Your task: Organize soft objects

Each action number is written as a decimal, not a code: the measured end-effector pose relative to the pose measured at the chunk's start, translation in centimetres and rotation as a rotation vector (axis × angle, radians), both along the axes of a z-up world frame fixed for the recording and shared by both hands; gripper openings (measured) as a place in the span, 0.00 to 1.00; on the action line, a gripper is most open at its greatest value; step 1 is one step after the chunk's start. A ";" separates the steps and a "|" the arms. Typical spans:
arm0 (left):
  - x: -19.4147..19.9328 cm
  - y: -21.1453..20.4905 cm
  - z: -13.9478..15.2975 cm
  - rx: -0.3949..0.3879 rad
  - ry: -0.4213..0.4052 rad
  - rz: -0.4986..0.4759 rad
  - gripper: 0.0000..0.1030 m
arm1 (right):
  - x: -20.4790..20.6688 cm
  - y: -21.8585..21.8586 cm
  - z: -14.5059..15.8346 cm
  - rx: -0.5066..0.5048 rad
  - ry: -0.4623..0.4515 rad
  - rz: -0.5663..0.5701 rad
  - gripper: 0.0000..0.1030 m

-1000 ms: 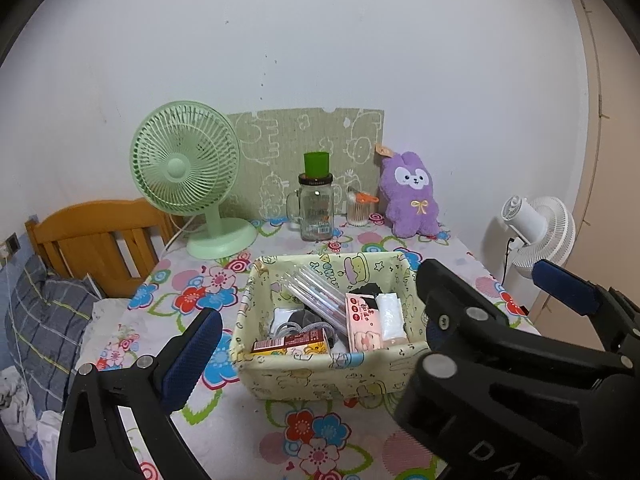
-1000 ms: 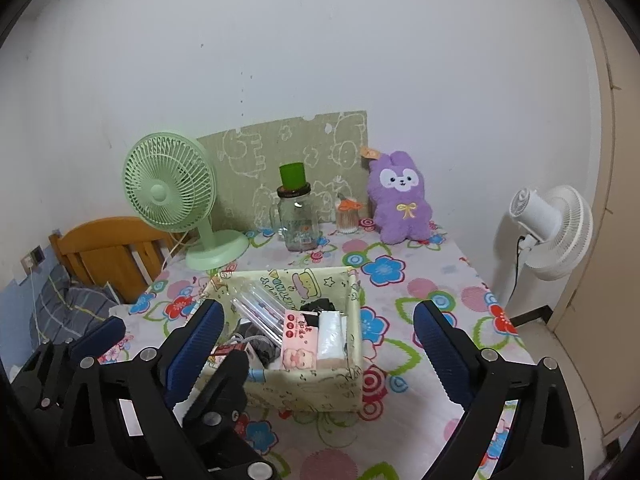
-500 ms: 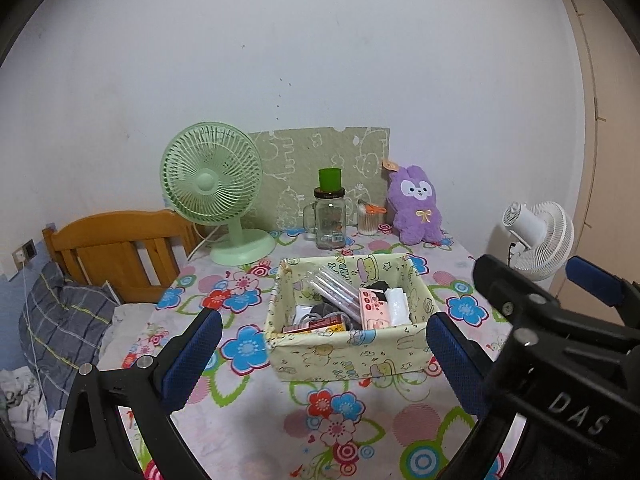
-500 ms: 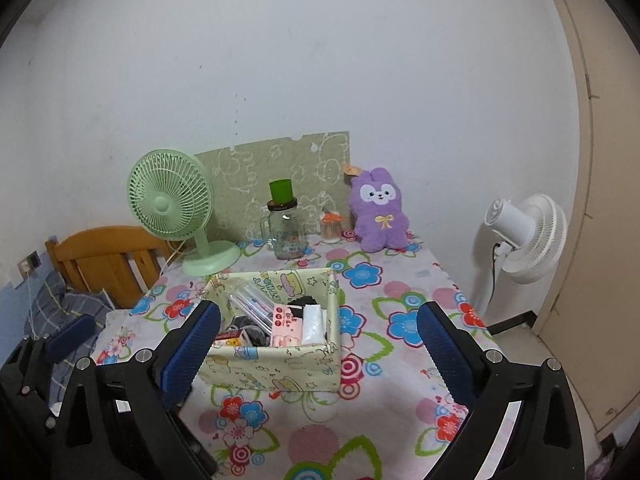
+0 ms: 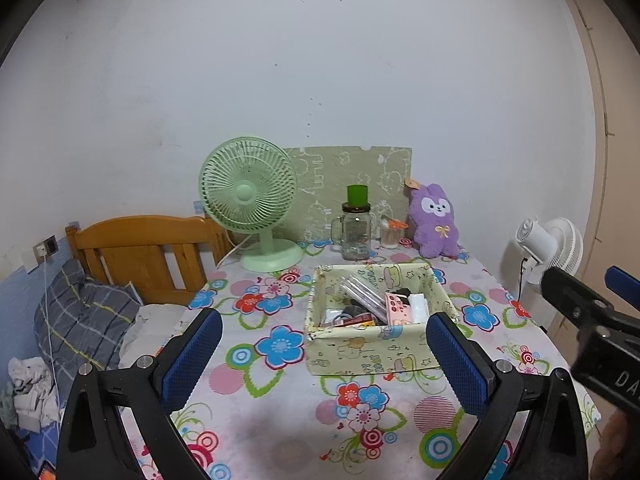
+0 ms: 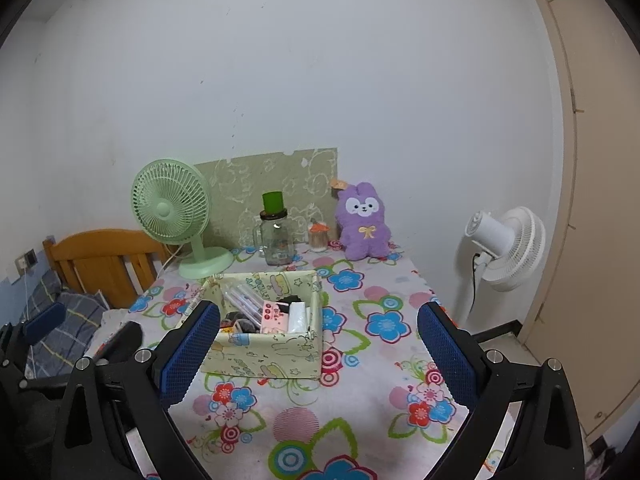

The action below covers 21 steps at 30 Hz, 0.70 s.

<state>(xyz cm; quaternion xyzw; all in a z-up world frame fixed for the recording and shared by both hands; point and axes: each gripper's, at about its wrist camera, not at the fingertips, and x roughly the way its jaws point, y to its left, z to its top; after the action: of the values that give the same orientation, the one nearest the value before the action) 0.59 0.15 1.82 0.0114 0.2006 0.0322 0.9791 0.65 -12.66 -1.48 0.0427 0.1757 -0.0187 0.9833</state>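
Note:
A purple plush rabbit [image 5: 435,222] sits upright at the back right of the flowered table, against the wall; it also shows in the right wrist view [image 6: 363,224]. A pale yellow fabric box [image 5: 360,350] holding small packets and tubes stands mid-table; the right wrist view shows it too [image 6: 268,354]. My left gripper [image 5: 324,360] is open and empty, held back over the table's near edge. My right gripper [image 6: 318,354] is open and empty, also near the front edge, to the right of the left one.
A green desk fan [image 5: 250,200], a glass jar with a green lid [image 5: 356,228] and a small toothpick jar [image 5: 391,234] stand along the back wall. A white floor fan [image 6: 506,246] stands right of the table. A wooden bed headboard [image 5: 148,252] and bedding lie left.
Both grippers have pulled back and up from the box, so the table looks smaller and farther. The right gripper has moved out to the right of the left view.

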 end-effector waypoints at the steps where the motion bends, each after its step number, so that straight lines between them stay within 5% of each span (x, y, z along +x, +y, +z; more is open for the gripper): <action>1: -0.2 0.2 0.0 -0.002 -0.004 0.001 1.00 | -0.2 0.0 0.0 -0.002 0.000 -0.005 0.97; 21: -2.5 0.9 1.0 -0.033 -0.045 0.006 1.00 | -2.0 -0.4 -0.2 0.007 -0.027 -0.023 0.98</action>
<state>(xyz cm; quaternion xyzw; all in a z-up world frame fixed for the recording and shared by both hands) -1.91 1.05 2.81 -0.0059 0.1792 0.0320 0.9833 -1.34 -13.08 -1.72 0.0484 0.1618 -0.0287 0.9852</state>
